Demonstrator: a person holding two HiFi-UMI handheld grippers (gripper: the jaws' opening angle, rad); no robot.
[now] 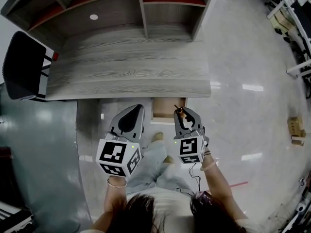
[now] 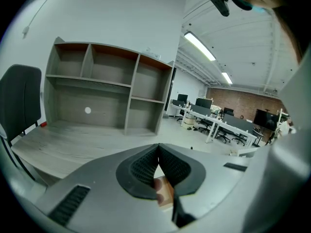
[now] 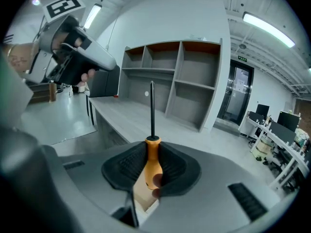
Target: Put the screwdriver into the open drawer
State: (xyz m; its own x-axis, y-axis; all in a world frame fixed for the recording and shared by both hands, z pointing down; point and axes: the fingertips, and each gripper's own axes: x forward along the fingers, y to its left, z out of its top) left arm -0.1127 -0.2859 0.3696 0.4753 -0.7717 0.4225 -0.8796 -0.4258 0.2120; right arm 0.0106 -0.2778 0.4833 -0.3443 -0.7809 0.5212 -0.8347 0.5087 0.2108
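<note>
Two grippers, we note: right gripper (image 1: pixel 181 111) clenches screwdriver (image 3: pixel 152 160) over drawer (image 1: pixel 163 108); left gripper (image 1: pixel 139 108) beside drawer, jaws together, empty.

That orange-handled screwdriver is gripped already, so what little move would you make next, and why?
Probably lower the right gripper a little toward the open drawer. Its jaws are shut on the screwdriver by the orange handle. The head view shows the gripper over the drawer's right part, and pale wood shows under the jaws in the right gripper view. Letting go from closer seems safer.
</note>
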